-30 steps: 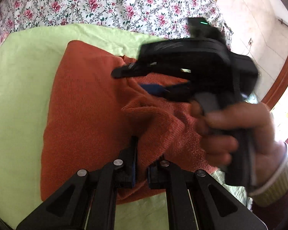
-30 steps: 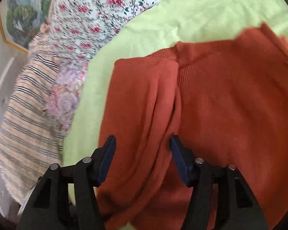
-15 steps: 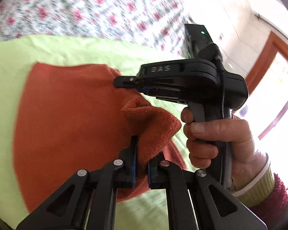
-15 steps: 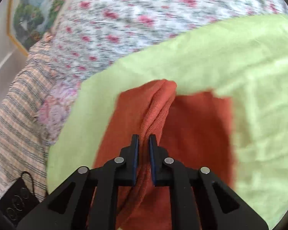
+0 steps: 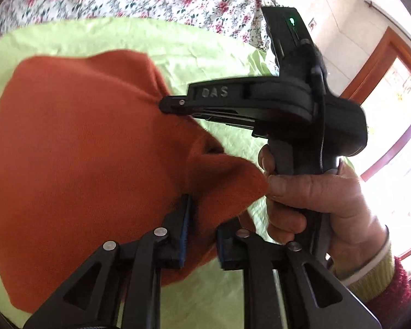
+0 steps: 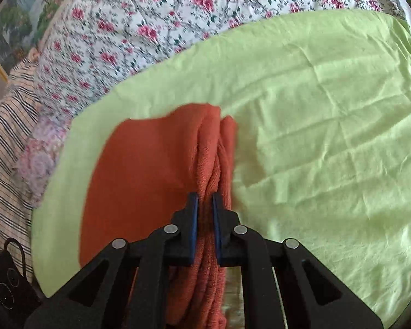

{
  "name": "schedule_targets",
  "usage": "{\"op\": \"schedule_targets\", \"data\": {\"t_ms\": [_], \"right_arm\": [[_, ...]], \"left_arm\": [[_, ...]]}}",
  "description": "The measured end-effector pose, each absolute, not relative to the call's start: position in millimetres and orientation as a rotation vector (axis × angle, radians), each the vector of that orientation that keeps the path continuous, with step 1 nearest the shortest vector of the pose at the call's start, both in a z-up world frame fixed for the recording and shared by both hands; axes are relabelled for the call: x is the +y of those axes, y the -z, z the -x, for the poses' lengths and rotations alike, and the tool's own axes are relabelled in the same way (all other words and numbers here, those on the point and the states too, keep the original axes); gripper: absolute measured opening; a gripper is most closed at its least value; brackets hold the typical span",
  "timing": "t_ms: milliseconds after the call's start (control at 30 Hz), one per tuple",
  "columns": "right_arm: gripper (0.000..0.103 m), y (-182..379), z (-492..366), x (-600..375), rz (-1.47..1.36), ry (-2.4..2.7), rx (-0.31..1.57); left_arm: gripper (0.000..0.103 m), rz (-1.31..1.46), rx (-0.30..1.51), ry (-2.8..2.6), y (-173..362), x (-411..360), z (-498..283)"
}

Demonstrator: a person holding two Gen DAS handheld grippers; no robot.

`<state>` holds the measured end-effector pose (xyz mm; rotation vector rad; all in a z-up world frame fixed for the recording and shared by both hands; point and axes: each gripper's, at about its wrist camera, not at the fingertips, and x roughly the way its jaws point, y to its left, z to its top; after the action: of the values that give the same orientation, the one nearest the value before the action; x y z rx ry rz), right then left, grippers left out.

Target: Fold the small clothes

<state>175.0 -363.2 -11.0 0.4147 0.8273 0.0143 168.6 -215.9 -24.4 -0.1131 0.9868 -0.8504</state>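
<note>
Jaws of right gripper point(image 6: 205, 213) clamped on rust sweater point(image 6: 150, 170); left gripper point(image 5: 202, 235) jaws just eased apart, knit between them.
Sweater's folded ridge running lengthwise away from right camera, over green sheet point(image 6: 315, 109) on bed. Reads "DAS" on right gripper's casing.

Bed: flowered cover point(image 6: 150, 27)
On it: green sheet point(image 6: 328, 109)
On sheet: orange sweater point(image 6: 139, 170)
</note>
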Motion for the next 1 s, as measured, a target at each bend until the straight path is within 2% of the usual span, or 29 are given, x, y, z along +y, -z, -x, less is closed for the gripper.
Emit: {"op": "schedule_targets", "data": {"t_ms": [33,100,367,500,533,567,633,867,1000], "right_arm": [[0.011,13.1,-173.3,-363.5,-0.408,-0.014,0.826],[0.011,15.2,-168.7,-366.8,-0.416,-0.016,0.819],[0.011,11.9,-151.7,-374.1,-0.465,0.038,0.800],[0.012,9.9,-132.2,-387.2,-0.576,0.018,0.776],[0.022,9.1,-128.6,-390.0,-0.600,0.012,0.769],[0.040,8.3,-125.2,-392.7,-0.632,-0.002,0.758],[0.056,7.1,-124.1,-391.6,-0.656,-0.035,0.749],[0.056,14.8,-138.0,-384.0,-0.657,-0.077,0.802],[0.056,20.9,-143.8,-378.9,-0.654,-0.107,0.833]], "left_arm": [[0.022,0.123,0.992,0.857,23.8,-211.7,-167.5],[0.035,0.132,0.999,0.863,20.2,-198.6,-162.3],[0.071,0.186,0.964,0.734,-2.9,-114.4,-159.3],[0.075,0.279,0.981,0.660,2.7,-66.3,-178.1],[0.075,0.299,0.990,0.641,6.3,-57.4,-182.5],[0.075,0.322,1.003,0.626,10.7,-50.5,-188.5],[0.076,0.373,1.045,0.624,21.9,-40.7,-202.6],[0.078,0.405,1.100,0.598,45.0,-36.2,-223.8],[0.083,0.395,1.141,0.618,61.9,-51.3,-241.7]]}}
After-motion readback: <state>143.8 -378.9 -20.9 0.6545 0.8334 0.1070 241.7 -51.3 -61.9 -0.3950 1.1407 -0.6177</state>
